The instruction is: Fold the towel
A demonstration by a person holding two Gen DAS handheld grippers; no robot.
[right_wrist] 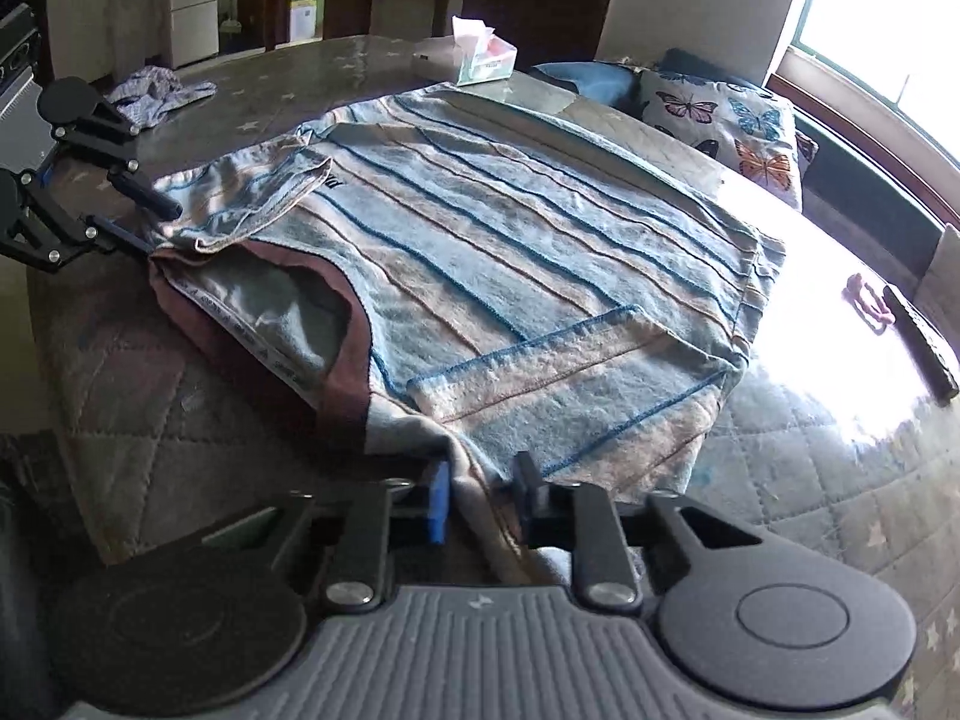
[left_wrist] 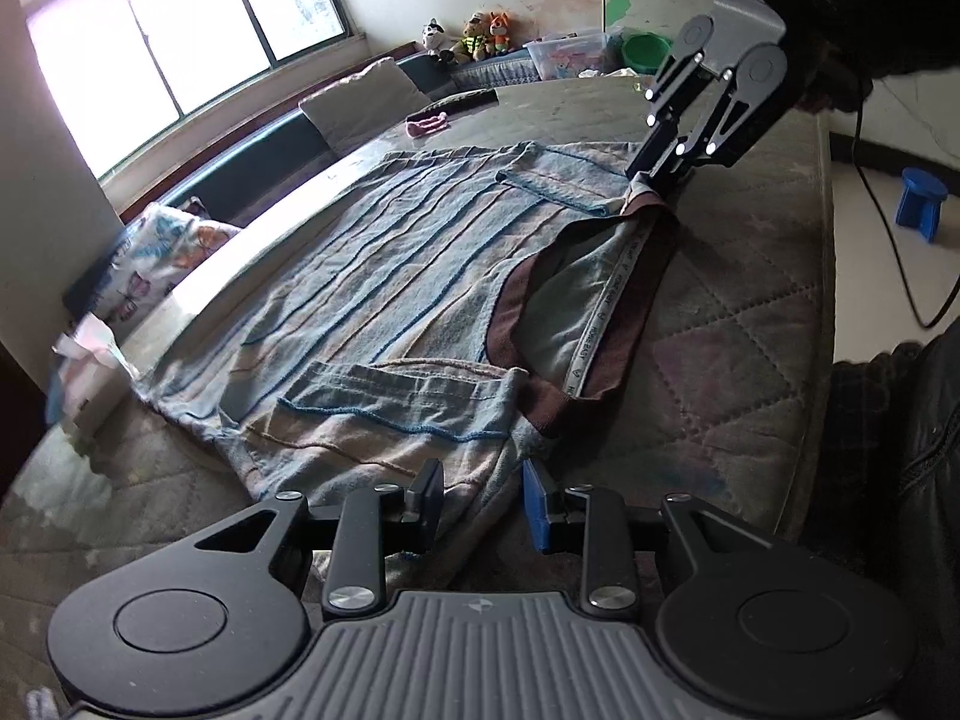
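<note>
A blue and beige striped towel (left_wrist: 390, 276) (right_wrist: 510, 240) with a brown border lies spread on a quilted table top (left_wrist: 738, 324), its two near corners turned in. My left gripper (left_wrist: 483, 498) sits at one near corner, and fabric fills the narrow gap between its jaws. In the right wrist view the same left gripper (right_wrist: 153, 228) shows at the far left, at the towel's brown-edged corner. My right gripper (right_wrist: 483, 495) holds the other near corner, a bunched ridge of cloth running between its fingers. The left wrist view shows the right gripper (left_wrist: 651, 171) pinching that corner slightly upward.
A tissue box (right_wrist: 486, 57) and a crumpled cloth (right_wrist: 162, 93) lie beyond the towel. A pink item (right_wrist: 864, 300) and a dark bar (right_wrist: 921, 342) rest near the window side. Butterfly pillows (right_wrist: 738, 132) line the bench. A blue stool (left_wrist: 921, 201) and a cable (left_wrist: 900, 276) are on the floor.
</note>
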